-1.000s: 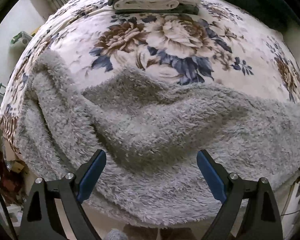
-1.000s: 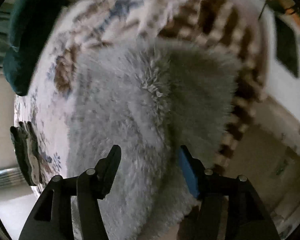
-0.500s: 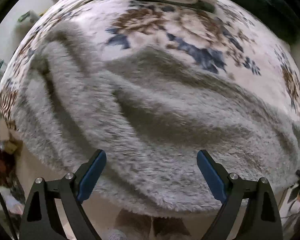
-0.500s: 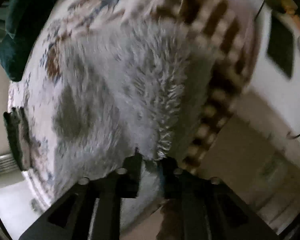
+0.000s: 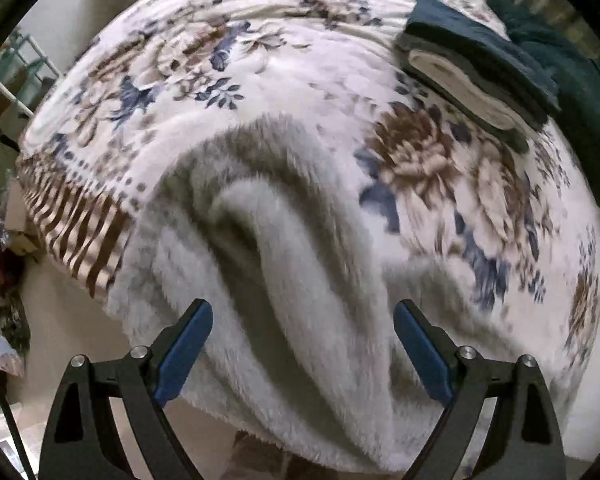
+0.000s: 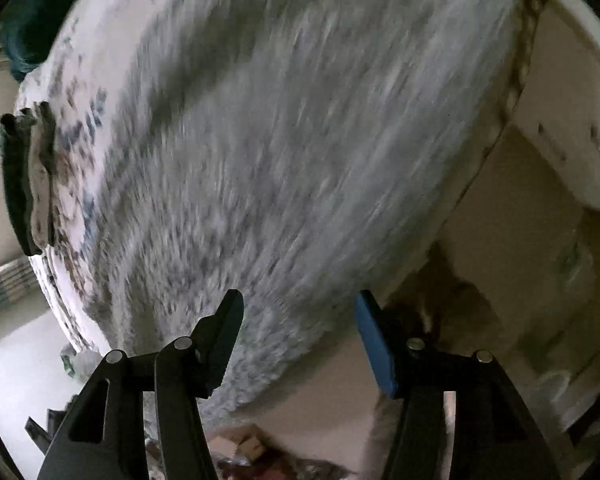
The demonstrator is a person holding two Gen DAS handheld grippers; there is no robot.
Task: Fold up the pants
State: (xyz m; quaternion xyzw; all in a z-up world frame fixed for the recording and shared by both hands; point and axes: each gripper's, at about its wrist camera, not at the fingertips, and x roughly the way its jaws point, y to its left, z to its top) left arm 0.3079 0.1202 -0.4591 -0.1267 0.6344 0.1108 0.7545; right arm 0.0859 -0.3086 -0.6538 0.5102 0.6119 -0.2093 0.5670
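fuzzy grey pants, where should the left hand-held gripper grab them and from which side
Probably the raised fold ridge of the fuzzy grey pants, which runs straight out between the open left hand-held gripper fingers. Come down from above on the bed-edge side: the ridge stands proud of the floral blanket, so the fingers can straddle it.

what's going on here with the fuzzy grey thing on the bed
A person with a gripper in each hand is folding fuzzy grey pants on a floral bedspread. Both the left gripper and the right gripper are open over the rumpled fabric, gripping nothing. A stack of folded clothes sits at the far side.
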